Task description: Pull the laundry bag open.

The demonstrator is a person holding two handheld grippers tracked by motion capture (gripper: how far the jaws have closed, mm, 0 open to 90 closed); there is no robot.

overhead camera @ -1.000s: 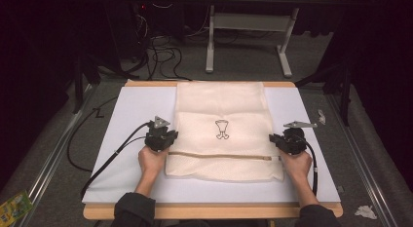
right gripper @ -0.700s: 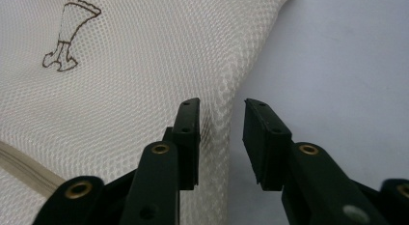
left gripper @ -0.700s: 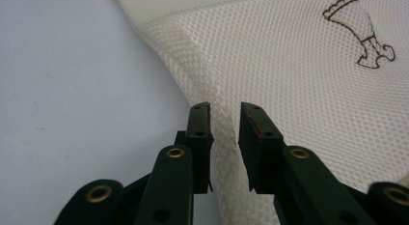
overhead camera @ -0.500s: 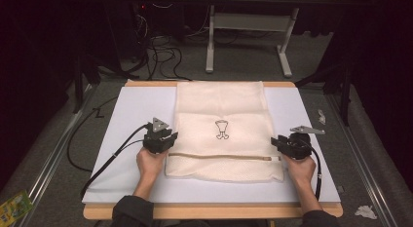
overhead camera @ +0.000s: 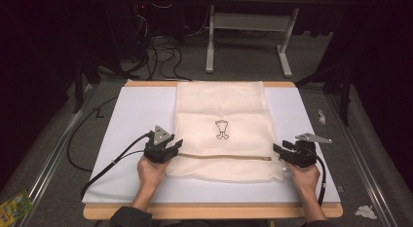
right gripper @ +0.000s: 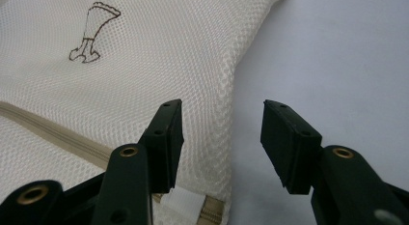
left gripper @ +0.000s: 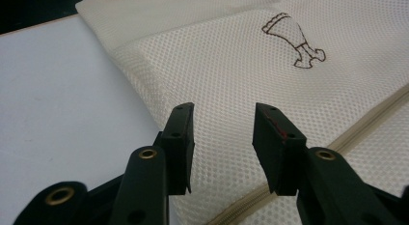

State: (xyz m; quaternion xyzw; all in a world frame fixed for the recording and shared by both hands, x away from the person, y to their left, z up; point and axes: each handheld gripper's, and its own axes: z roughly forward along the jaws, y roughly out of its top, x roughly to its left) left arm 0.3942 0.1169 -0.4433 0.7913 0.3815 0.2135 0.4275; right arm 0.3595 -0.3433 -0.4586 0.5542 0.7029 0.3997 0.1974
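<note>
A cream mesh bag point(overhead camera: 219, 105) lies flat on the white board point(overhead camera: 141, 110), with a brown emblem point(overhead camera: 221, 129) and a tan zipper point(overhead camera: 219, 156) across its near part. My left gripper point(overhead camera: 174, 145) is at the bag's left edge by the zipper. Its jaws have just been opening and stand apart over the mesh point(left gripper: 231, 51), pressing on nothing. My right gripper point(overhead camera: 277, 149) is at the bag's right edge. Its jaws have also just been opening, and they straddle the edge point(right gripper: 231, 119) without touching it. The zipper end and a white tag point(right gripper: 185, 201) lie just under the right gripper.
The board rests on a wooden table whose front edge point(overhead camera: 209, 211) is near the person. Bare board lies on both sides of the bag. Beyond the table are a white desk frame point(overhead camera: 248, 27) and floor cables point(overhead camera: 160, 51). Crumpled paper point(overhead camera: 365, 211) lies on the floor at the right.
Both grippers have opened and drawn back a little toward the person. The bag lies still on the board.
</note>
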